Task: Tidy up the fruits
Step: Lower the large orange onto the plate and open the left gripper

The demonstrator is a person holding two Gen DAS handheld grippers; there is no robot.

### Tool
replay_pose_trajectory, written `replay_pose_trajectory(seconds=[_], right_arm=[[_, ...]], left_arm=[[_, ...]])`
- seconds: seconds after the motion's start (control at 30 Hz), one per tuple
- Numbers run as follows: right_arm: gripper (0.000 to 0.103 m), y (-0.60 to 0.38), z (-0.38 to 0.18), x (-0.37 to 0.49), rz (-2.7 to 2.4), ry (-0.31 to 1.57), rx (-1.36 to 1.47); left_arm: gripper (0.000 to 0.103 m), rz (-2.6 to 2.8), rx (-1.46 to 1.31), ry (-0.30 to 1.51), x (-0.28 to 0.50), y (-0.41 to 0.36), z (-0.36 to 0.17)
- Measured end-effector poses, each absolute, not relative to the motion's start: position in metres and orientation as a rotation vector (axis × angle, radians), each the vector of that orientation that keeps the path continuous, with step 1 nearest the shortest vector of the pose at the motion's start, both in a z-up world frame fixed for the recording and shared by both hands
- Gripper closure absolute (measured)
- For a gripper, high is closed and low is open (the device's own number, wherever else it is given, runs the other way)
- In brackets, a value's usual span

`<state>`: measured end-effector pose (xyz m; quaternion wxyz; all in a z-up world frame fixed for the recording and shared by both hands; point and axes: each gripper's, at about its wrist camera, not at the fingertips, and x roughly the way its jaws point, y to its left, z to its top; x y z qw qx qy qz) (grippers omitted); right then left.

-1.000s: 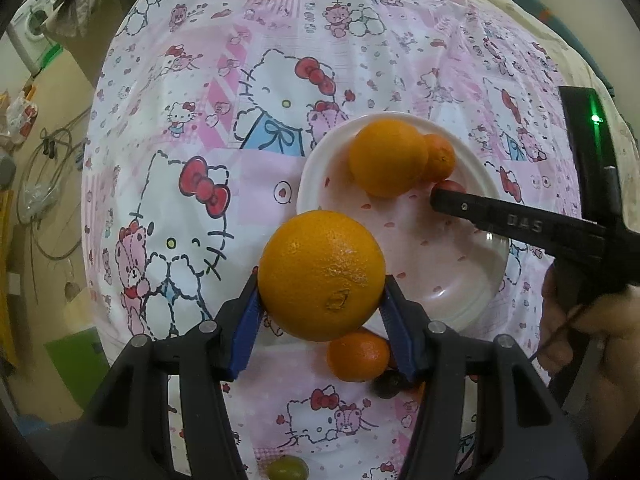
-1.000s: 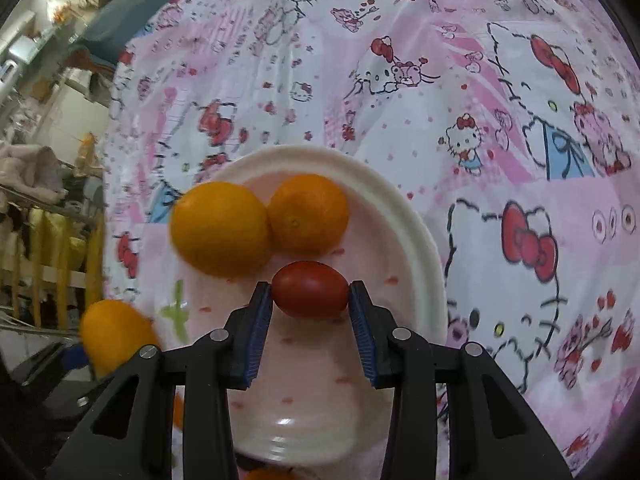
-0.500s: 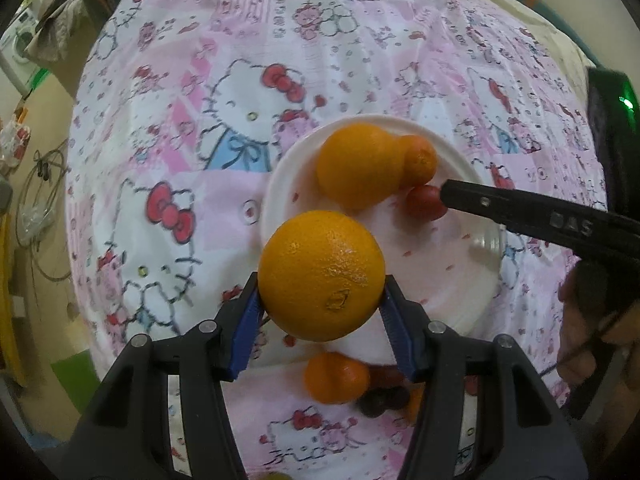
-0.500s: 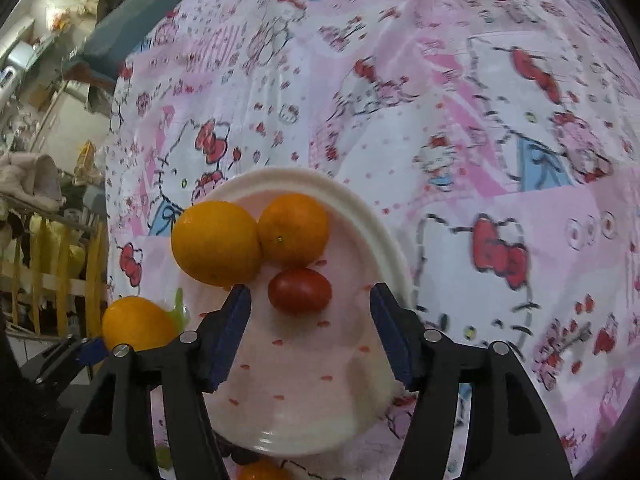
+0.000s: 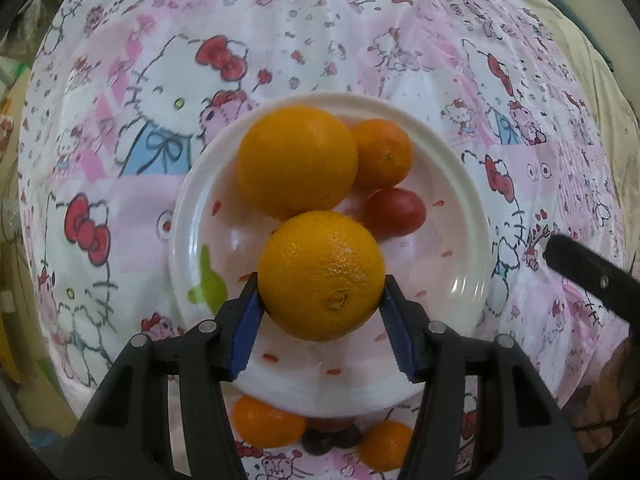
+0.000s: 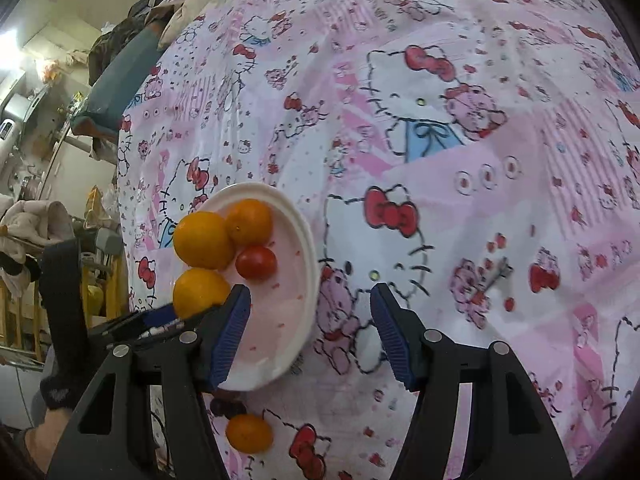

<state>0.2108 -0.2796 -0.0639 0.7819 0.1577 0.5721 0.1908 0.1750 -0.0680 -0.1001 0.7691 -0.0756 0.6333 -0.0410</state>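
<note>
The left gripper pinches an orange in its jaws, just over the plate. The right gripper has its jaws spread, with nothing between them. If the orange drops from here, I think it can knock the tomato or the two fruits behind it, and one can roll off onto the bed.
</note>
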Motion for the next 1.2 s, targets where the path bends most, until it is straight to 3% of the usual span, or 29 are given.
replay_pose_trajectory(seconds=[0.47, 0.53, 0.6, 0.63, 1.2], right_arm=[[0.038, -0.276, -0.056, 0.212, 0.431, 1.22, 0.339], [0.038, -0.274, -0.057, 0.212, 0.437, 1.225, 0.337], [0.038, -0.273, -0.057, 0.211, 0.439, 1.227, 0.332], [0.038, -0.273, -0.057, 0.211, 0.438, 1.226, 0.33], [0.038, -0.276, -0.036, 0.181, 0.433, 1.179, 0.346]], left_arm=[[0.046, -0.108, -0.163, 1.378, 0.181, -0.075, -0.105], [0.04, -0.102, -0.164, 1.383, 0.181, -0.074, -0.105], [0.016, -0.11, -0.171, 1.378, 0.18, -0.075, -0.104], [0.015, -0.117, -0.171, 1.37, 0.179, -0.075, -0.103], [0.015, -0.097, -0.19, 1.239, 0.141, -0.038, -0.047]])
